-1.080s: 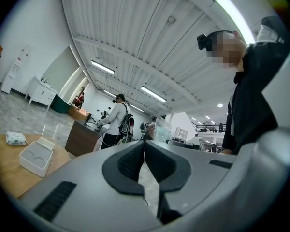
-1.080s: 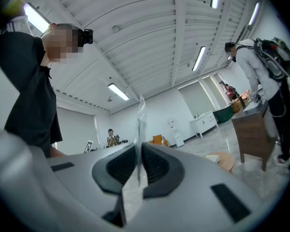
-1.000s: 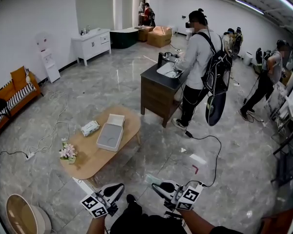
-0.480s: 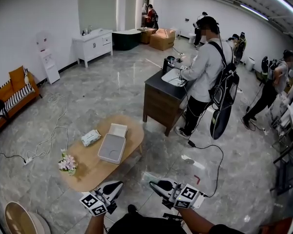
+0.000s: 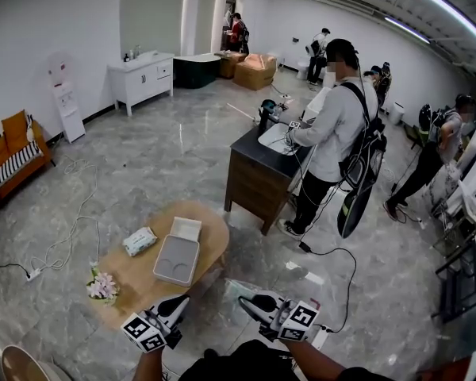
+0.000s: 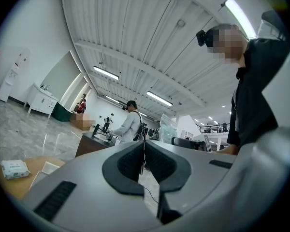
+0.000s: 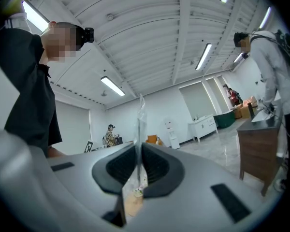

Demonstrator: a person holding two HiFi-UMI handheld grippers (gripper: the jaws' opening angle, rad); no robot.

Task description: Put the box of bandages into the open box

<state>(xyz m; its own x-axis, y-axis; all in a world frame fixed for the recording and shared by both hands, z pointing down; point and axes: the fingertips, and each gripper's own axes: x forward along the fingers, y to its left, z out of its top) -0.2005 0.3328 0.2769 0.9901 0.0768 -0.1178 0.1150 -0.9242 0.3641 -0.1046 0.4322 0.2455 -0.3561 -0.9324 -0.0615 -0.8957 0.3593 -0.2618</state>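
The left tongs (image 6: 144,149) were pinched shut on nothing and the right tongs (image 7: 139,153) clamped a clear plastic film (image 7: 140,111), both carried level, probably for the approach. Well ahead of them on the worktop (image 5: 135,280), the box of bandages (image 5: 140,240) lay untouched beside the open box (image 5: 177,260)

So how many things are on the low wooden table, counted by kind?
Bandage pack: 1
Open box with its lid up: 1
Pot of flowers: 1
Total: 3 things on the table
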